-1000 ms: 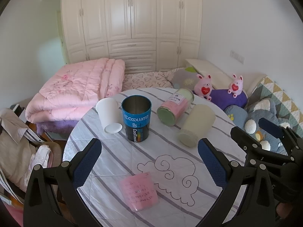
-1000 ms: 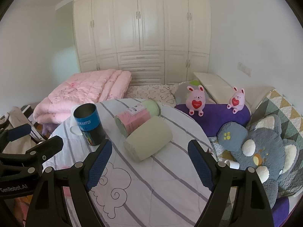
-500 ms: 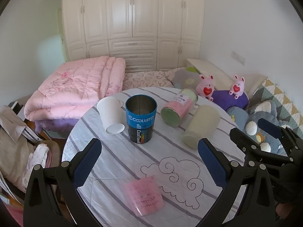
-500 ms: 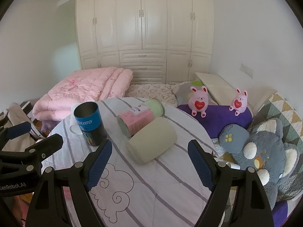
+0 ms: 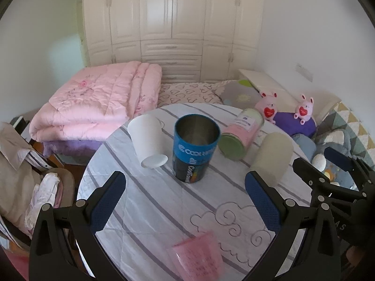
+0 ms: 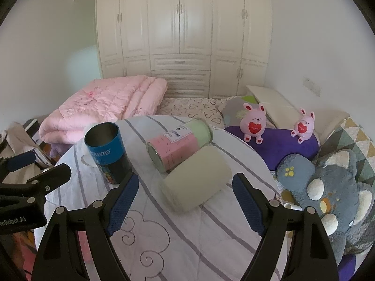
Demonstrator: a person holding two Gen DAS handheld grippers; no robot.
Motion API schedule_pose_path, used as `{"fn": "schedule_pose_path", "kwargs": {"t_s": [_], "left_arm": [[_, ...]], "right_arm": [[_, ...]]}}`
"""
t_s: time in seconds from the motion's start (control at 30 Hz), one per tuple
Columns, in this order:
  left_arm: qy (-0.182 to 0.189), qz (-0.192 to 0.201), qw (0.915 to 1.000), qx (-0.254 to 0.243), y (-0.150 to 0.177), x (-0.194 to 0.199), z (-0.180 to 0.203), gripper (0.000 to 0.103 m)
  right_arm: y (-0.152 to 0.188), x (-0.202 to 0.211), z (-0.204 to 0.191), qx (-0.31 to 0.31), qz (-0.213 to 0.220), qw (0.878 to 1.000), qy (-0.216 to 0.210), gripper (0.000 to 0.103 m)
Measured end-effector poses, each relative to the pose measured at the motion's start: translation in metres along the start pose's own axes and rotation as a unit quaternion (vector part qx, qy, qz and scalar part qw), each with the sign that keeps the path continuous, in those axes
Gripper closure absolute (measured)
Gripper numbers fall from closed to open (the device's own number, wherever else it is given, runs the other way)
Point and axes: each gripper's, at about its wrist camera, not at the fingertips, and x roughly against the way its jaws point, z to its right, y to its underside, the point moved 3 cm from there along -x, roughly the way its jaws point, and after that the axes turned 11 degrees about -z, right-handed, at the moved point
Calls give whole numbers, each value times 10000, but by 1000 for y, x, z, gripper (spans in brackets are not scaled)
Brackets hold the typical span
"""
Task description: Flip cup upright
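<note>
Your left hand-held gripper (image 5: 185, 196) is spread wide above the near part of the round worktop (image 5: 150, 210) and holds nothing. Your right hand-held gripper (image 6: 185, 192) is spread too, also with nothing in it, and the pale green cup (image 6: 196, 182) lies on its side between its two fingers and a little beyond their tips. I cannot tell if the pads touch it.

In the right view you see the closed base of this cup turned toward you. Just behind it the pink and green can (image 6: 179, 145) lies on its side, close against it, and the blue metal cup (image 6: 107, 149) stands upright at the left.

The left view gives you things that the right view hides or shows only partly. A white cup (image 5: 147, 140) stands upside down left of the blue metal cup (image 5: 194, 149). A pink cup (image 5: 199, 257) is at the near edge of the worktop, blurred. In this view the pale green cup (image 5: 271, 157) lies at the right, just beyond the right finger (image 5: 262, 201) of the left hand-held gripper. The right hand-held gripper (image 5: 328, 171) comes in from the right edge.

Only the right view shows well the two pink rabbit toys (image 6: 254, 123) and the grey plush toy (image 6: 328, 192) beside the worktop.
</note>
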Motion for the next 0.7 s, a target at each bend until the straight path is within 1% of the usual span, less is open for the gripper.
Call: {"fn": "schedule_pose_path", "kwargs": {"t_s": [0.37,0.6,0.7], "left_arm": [[-127,-177,9997,115,-16,-35,-22,0],[-178,-551,9983,88,-19,-59,-29,0],[-269,-663,9973,154,-19,-67,-33,0]], "right_arm": [[-18,-29,-9,95,-167,9998,-2,20],[-30,-45,-15,141,-248,9996,-51,20],[-31,-50,-17,158,-278,9995,-72,20]]}}
